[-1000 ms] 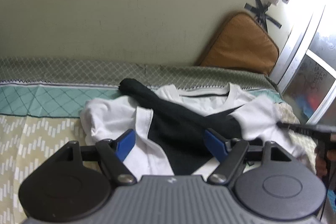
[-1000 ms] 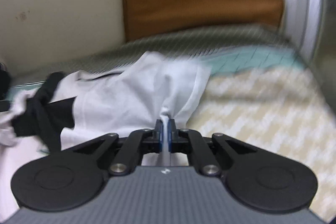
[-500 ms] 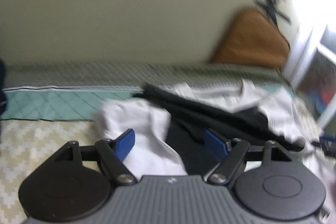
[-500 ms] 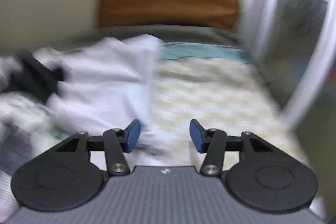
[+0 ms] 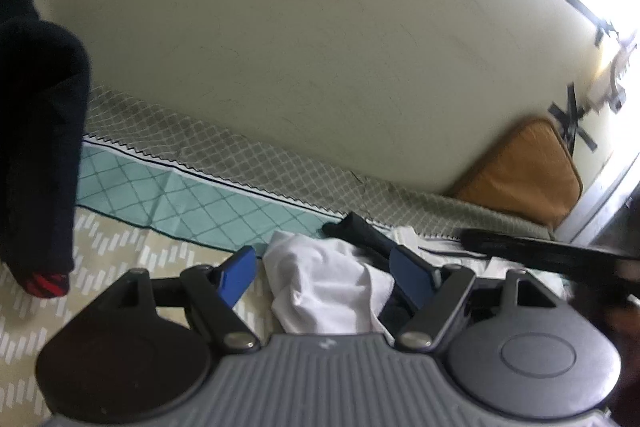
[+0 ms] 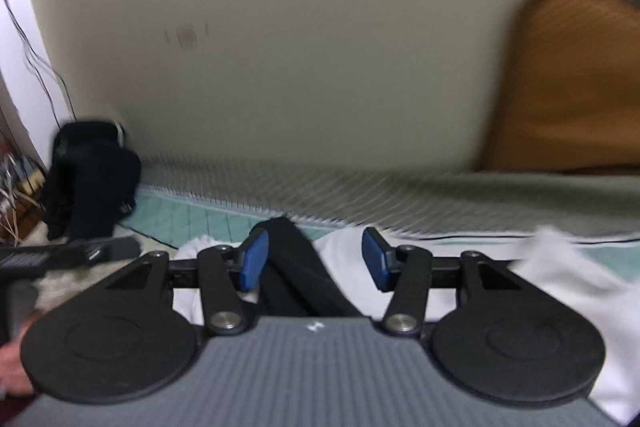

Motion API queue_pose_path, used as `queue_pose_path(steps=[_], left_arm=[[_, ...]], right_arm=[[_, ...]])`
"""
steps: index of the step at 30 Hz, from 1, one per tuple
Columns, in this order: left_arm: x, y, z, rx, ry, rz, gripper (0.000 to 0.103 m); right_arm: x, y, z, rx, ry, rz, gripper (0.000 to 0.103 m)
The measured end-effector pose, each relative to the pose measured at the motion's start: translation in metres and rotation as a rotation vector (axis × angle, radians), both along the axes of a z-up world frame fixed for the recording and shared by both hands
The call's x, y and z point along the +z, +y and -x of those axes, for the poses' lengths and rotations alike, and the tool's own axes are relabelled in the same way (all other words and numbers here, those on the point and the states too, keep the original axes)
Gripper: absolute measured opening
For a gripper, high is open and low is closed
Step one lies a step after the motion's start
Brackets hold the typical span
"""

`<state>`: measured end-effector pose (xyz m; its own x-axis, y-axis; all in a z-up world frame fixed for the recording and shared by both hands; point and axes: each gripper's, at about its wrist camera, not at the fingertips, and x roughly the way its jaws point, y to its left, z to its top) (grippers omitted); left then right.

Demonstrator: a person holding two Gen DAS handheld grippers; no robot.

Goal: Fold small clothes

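Both your claws are released and empty, the left claw facing the bunched white sleeve and the right claw straddling the black sleeve, so the crumpled white-and-black shirt lies free on the bed, likely awaiting fresh grips.

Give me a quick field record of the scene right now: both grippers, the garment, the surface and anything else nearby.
left gripper: open, holding nothing, white fabric between its fingers
right gripper: open, holding nothing, over the black part
garment: white and black shirt, crumpled, not folded
surface: patterned bedspread
left side: dark clothes, separate from the shirt
back right: brown cushion leaning on the wall
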<state>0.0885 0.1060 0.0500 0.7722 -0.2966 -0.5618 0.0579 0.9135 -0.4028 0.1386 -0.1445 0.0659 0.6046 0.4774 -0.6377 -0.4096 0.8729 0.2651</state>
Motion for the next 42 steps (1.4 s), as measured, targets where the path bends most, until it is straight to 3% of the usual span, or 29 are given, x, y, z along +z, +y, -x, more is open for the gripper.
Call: queue_pose_path(steps=[2, 3, 4, 5, 9, 13, 15, 16, 17, 19, 21, 27, 30, 31, 33, 36, 38, 42], left_arm=[[-0.001, -0.003, 0.001, -0.007, -0.003, -0.016, 0.076], [-0.001, -0.003, 0.001, -0.006, -0.006, -0.021, 0.077], [0.0, -0.003, 0.001, -0.004, -0.009, -0.025, 0.077], [-0.001, -0.002, 0.001, 0.0, -0.011, -0.026, 0.078], [0.0, 0.005, 0.001, 0.021, -0.007, 0.004, 0.079], [0.003, 0.011, 0.003, 0.03, -0.022, 0.041, 0.08], [0.006, 0.013, 0.005, 0.037, -0.039, 0.047, 0.081], [0.007, 0.014, 0.006, 0.037, -0.044, 0.049, 0.084], [0.007, 0.013, 0.007, 0.034, -0.048, 0.047, 0.087], [0.007, 0.01, 0.007, 0.025, -0.051, 0.034, 0.088], [0.006, 0.004, 0.007, 0.012, -0.047, 0.011, 0.088], [-0.001, -0.011, 0.005, -0.04, -0.014, -0.029, 0.088], [-0.004, -0.021, 0.005, -0.064, 0.003, -0.079, 0.088], [-0.006, -0.025, 0.004, -0.072, 0.016, -0.099, 0.088], [-0.012, -0.031, 0.001, -0.083, 0.047, -0.13, 0.088], [-0.017, -0.035, 0.0, -0.091, 0.06, -0.159, 0.088], [-0.014, -0.035, 0.003, -0.089, 0.045, -0.166, 0.088], [0.001, -0.032, 0.013, -0.073, -0.004, -0.158, 0.088]], right_arm=[[-0.022, 0.028, -0.014, 0.028, 0.023, 0.09, 0.055], [-0.033, 0.04, -0.019, 0.054, 0.034, 0.135, 0.045], [-0.04, 0.046, -0.019, 0.063, 0.03, 0.167, 0.006], [-0.043, 0.047, -0.019, 0.044, 0.013, 0.193, 0.007], [0.001, 0.018, 0.0, -0.037, -0.158, 0.026, 0.007], [0.034, 0.02, 0.056, 0.113, -0.333, 0.079, 0.011], [0.028, 0.033, 0.094, 0.243, -0.348, 0.131, 0.016], [0.018, 0.04, 0.113, 0.313, -0.33, 0.161, 0.033], [0.007, 0.045, 0.128, 0.371, -0.3, 0.174, 0.04], [-0.014, 0.048, 0.155, 0.48, -0.218, 0.163, 0.043], [-0.019, 0.044, 0.169, 0.5, -0.2, 0.163, 0.043], [0.005, -0.016, 0.145, 0.187, -0.256, 0.133, 0.049], [-0.022, -0.038, 0.123, 0.039, -0.137, 0.23, 0.047], [-0.039, -0.043, 0.114, -0.014, -0.096, 0.32, 0.046], [-0.059, -0.06, 0.112, -0.145, -0.17, 0.416, 0.056], [-0.057, -0.091, 0.103, -0.319, -0.107, 0.35, 0.058], [-0.052, -0.1, 0.112, -0.355, -0.093, 0.318, 0.057], [-0.027, -0.117, 0.161, -0.334, -0.166, 0.223, 0.058]])
